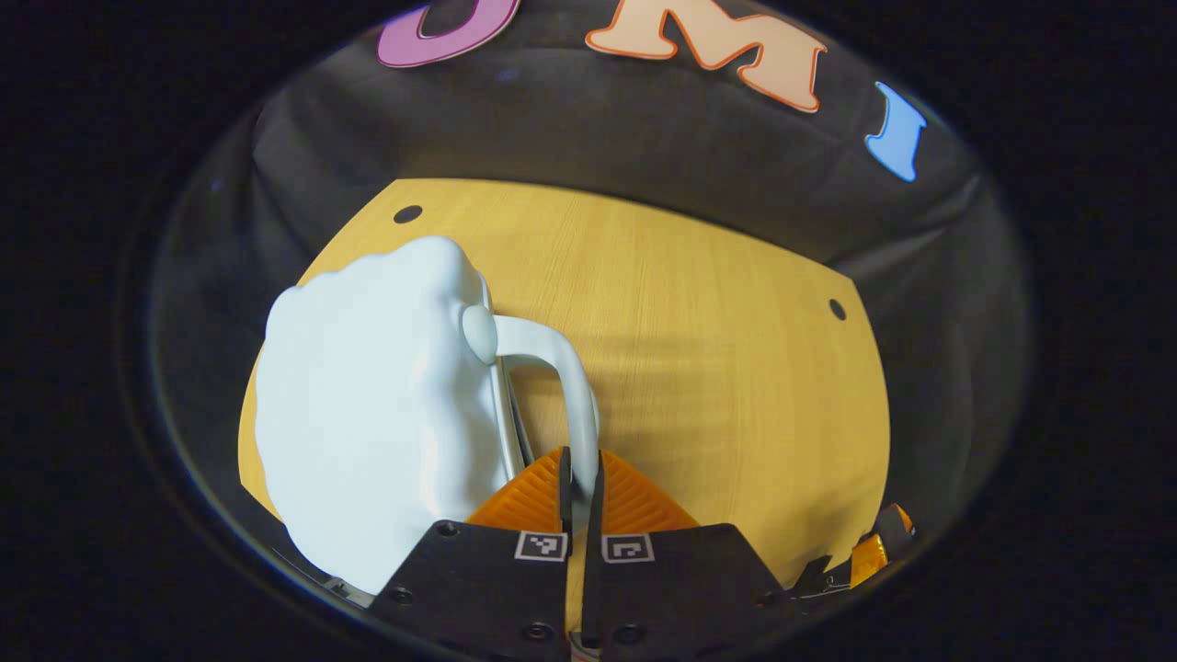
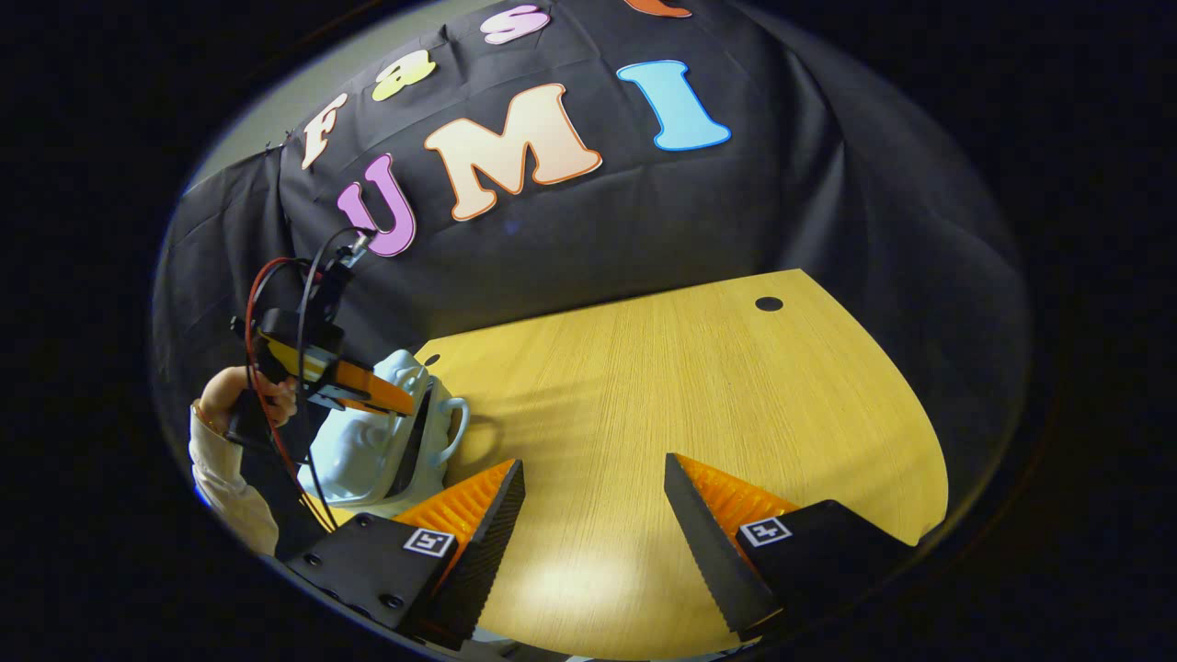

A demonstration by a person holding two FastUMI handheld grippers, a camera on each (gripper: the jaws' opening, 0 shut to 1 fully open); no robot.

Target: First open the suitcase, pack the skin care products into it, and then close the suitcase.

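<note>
A small pale blue hard-shell suitcase (image 1: pixel 368 423) stands on the wooden table (image 1: pixel 717 349) at the left. Its curved handle (image 1: pixel 561 368) arches to the right, and my left gripper (image 1: pixel 581 478) is shut on the handle's lower end. In the right gripper view the same suitcase (image 2: pixel 368 450) stands at the table's near left corner with its handle (image 2: pixel 457 423) facing the table's middle. There the left gripper (image 2: pixel 405 405) reaches down to it from a hand (image 2: pixel 230 395). My right gripper (image 2: pixel 593 462) is open over bare wood, to the right of the suitcase, with nothing between its fingers.
The tabletop (image 2: pixel 690 386) stretches away to the right of the suitcase, with round cable holes (image 2: pixel 769 303) near its far corners. Black cloth walls close in behind and beside it. A white sleeve (image 2: pixel 221 487) and cables hang at the left edge.
</note>
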